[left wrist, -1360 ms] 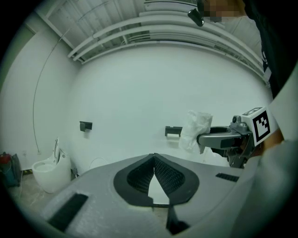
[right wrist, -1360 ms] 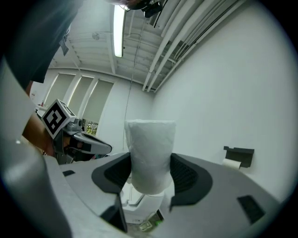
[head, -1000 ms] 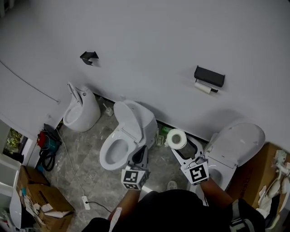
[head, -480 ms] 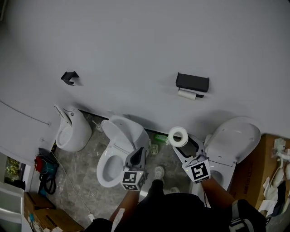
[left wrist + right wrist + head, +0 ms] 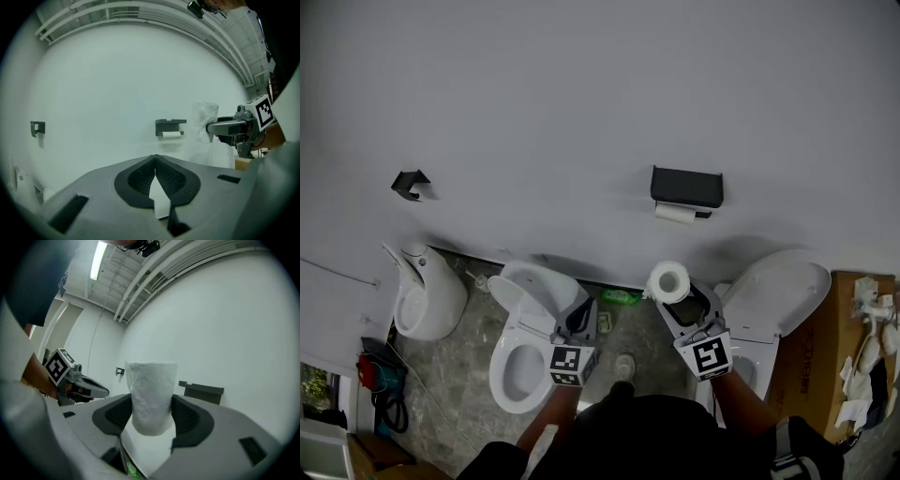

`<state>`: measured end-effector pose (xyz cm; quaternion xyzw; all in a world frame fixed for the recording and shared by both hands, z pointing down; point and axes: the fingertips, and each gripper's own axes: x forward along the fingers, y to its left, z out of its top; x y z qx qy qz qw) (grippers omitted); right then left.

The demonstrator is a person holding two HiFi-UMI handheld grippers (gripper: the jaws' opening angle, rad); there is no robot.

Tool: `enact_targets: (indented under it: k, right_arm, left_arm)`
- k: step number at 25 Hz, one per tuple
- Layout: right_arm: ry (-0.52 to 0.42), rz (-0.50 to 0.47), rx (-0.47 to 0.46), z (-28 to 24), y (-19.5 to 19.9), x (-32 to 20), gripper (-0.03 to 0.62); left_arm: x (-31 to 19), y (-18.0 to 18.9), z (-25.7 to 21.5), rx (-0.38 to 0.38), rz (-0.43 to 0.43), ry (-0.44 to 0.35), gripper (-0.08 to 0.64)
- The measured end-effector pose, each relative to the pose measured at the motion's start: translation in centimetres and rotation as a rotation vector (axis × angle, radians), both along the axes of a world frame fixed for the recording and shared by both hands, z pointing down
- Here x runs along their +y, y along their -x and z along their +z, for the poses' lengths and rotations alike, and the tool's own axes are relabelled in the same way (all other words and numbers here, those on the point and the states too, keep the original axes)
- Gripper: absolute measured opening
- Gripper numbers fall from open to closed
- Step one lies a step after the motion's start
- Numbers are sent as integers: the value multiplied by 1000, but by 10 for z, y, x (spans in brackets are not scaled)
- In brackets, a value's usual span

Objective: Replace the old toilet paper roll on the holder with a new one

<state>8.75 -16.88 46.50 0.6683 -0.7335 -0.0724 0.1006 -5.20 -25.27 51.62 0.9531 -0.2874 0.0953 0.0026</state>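
Note:
On the white wall hangs a black paper holder with the thin old roll under its lid. My right gripper is shut on the new white toilet paper roll, which stands upright between its pads, below the holder and away from the wall. My left gripper is shut with nothing in it; it points at the wall left of the holder.
Three white toilets stand along the wall on a grey stone floor. A second small black holder is on the wall at left. A cardboard box stands at right, a green bottle by the wall.
The view has swung left to right: the holder now sits nearer the middle, above my right gripper. Both grippers moved along the wall toward it, the new roll still held.

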Motion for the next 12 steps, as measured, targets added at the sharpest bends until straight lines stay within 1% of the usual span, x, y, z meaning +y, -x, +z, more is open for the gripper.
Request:
enact_targets:
  k: [3,7,12]
  right_arm:
    - [-11,54,-10,-4,-13,-15,258]
    - [-14,120,-16,-6,-26,-31,258]
    - [-3,185,-21,-2,-37,-44,258]
  left_arm:
    - [-17,-24,0,-13,78,-20,5]
    - [-36,-52,-7,-3,173,-43,5]
    - [-50,-81,-10,8,273,-50,5]
